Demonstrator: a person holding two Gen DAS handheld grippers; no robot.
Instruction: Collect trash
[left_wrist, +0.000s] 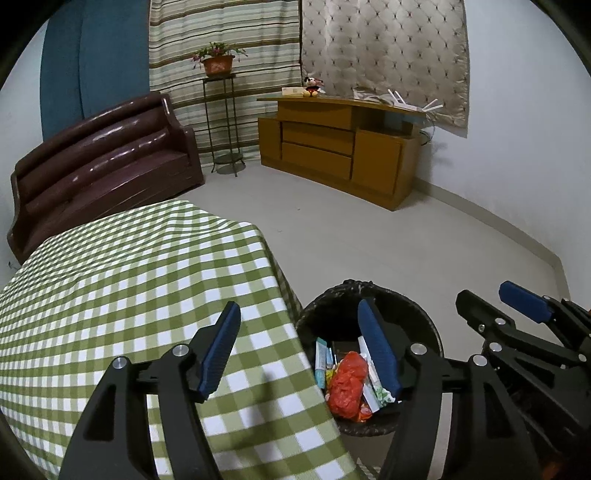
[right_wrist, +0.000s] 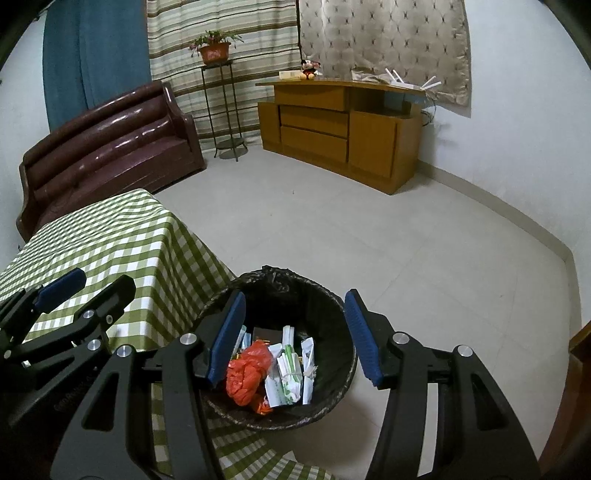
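1. Trash (right_wrist: 280, 373) lies in the black-lined wicker bin (right_wrist: 343, 321) on the floor: a crumpled red bag (right_wrist: 245, 376), white and green wrappers (right_wrist: 288, 380) and small cartons.
2. Right gripper (right_wrist: 295, 338) hangs above the bin's mouth, jaws apart and empty; the trash shows between and below its blue pads (right_wrist: 362, 339).
3. Left gripper (left_wrist: 301, 350) hangs over the table's edge and the bin's near rim, jaws wide apart with nothing between them.
4. The bin stands just beside the table, which is covered by a green checked cloth (left_wrist: 129, 280).
5. Pale floor tiles (right_wrist: 369, 221) run to a brown sofa (left_wrist: 99, 162), a wooden cabinet (left_wrist: 332, 147) and a potted plant (left_wrist: 218, 61) on a metal stand, with curtains behind.
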